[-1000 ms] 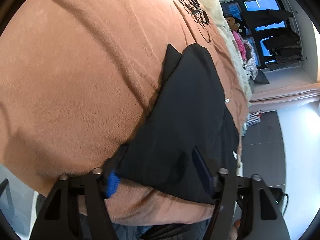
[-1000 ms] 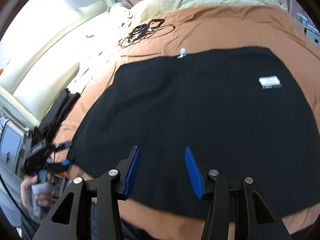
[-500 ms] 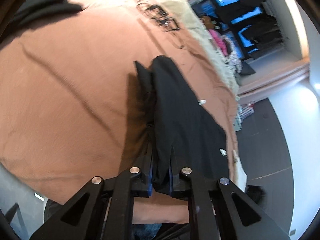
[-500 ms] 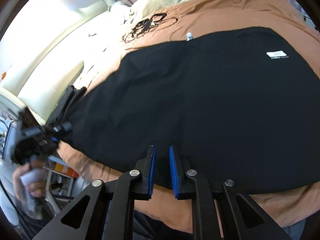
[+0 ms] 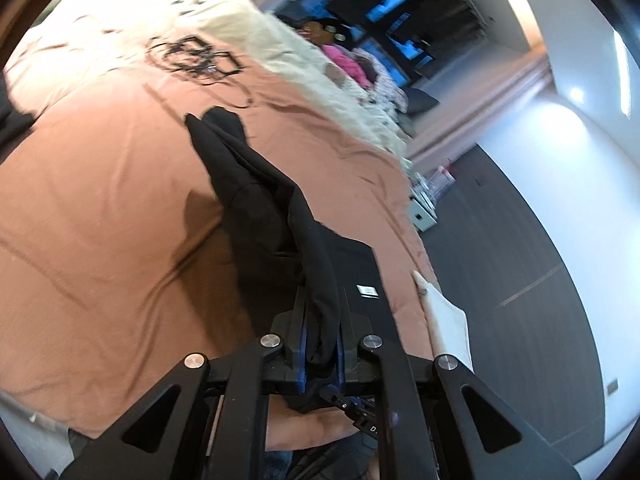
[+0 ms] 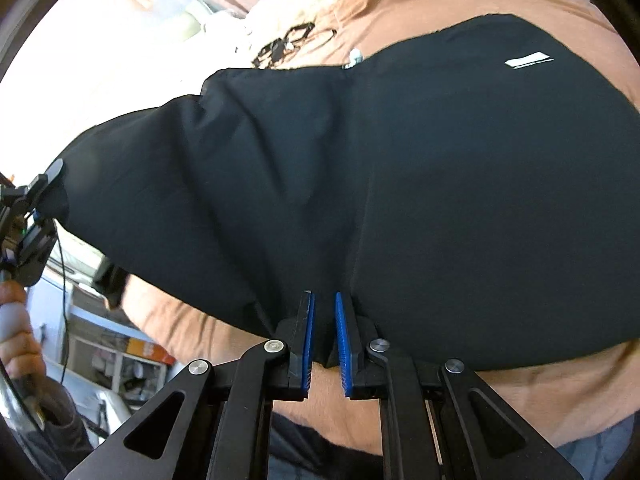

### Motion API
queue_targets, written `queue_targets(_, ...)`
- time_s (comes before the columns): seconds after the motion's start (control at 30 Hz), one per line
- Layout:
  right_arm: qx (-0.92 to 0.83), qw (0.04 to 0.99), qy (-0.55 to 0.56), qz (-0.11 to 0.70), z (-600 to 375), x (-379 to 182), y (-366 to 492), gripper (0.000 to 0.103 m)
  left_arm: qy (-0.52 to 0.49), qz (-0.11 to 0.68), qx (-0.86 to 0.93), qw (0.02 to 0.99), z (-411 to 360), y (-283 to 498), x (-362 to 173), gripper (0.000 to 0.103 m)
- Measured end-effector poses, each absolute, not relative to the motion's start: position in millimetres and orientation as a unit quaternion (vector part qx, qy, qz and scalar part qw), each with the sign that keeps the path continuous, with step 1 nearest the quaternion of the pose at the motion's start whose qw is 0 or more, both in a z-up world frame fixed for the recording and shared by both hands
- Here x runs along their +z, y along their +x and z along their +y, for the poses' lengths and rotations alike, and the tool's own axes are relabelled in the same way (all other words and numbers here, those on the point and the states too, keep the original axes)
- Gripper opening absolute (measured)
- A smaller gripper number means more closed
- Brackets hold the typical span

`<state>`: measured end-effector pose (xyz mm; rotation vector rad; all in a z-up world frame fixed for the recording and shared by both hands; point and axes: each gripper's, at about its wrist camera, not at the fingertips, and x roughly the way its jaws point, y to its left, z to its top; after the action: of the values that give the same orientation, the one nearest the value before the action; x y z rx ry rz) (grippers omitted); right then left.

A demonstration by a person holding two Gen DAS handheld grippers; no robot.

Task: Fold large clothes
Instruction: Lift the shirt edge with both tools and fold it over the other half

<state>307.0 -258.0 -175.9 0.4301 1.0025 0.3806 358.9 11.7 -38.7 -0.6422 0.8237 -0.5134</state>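
Both claws are clamped on the black garment (image 6: pixel 400 184), which lies on the bed (image 5: pixel 100 208) with its brown cover.

Left claw (image 5: pixel 320 340): blue pads pinch a bunched edge of the cloth, fabric stuffed between them and spilling out below. In the left wrist view the garment runs from bottom centre up toward centre frame as a raised ridge, lifted off the cover on that side. The white label (image 5: pixel 367 290) shows on the flat part just right of the claw.

Right claw (image 6: pixel 322 336): pads nearly together at bottom centre of its frame, gripping the near hem. A narrow gap remains between the pads, with thin cloth in it. In this view the left claw also shows at the left edge, holding the garment's far-left end up off the bed.

Progress, my read: early. Grasp of the near edge at two points is done, lift is started on the left side only. The right half is flat and spread toward upper right of the right wrist view. No completed fold is visible, and the cloth is one wide sheet. Left to do: carry the held edge over to the far edge, lay it down, smooth, then fold again to get a compact stack.

Black cables (image 6: pixel 288 42) sit on the cover beyond the far hem, upper centre. They could be snagged if the fold lands long.
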Motion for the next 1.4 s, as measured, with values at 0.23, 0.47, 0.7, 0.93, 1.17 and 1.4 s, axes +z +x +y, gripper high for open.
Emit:
queue_targets(0.23, 0.156, 0.856, 0.239, 0.432, -316, -151, 291, 0.019, -0.257, 0.395, -0.287, 0.834, -53, 371, -12, 0.012)
queue_targets(0.47, 0.129, 0.866, 0.271, 0.399, -364, -137, 272, 0.019, -0.214, 0.413, -0.32, 0.825, -120, 378, -4, 0.012)
queue_targets(0.7, 0.103, 0.866, 0.301, 0.386, -411, -143, 253, 0.019, -0.169, 0.448, -0.356, 0.803, -198, 388, -15, 0.012)
queue_targets(0.93, 0.073, 0.855, 0.329, 0.394, -448, -160, 236, 0.025, -0.14, 0.522, -0.384, 0.748, -264, 395, -56, 0.027)
queue_targets(1.17, 0.078, 0.857, 0.352, 0.369, -462, -157, 226, 0.07, -0.137, 0.511, -0.386, 0.756, -254, 390, -55, 0.075)
queue_targets(1.4, 0.129, 0.847, 0.362, 0.368, -442, -148, 253, 0.071, -0.118, 0.5, -0.301, 0.803, -187, 396, -68, 0.075)
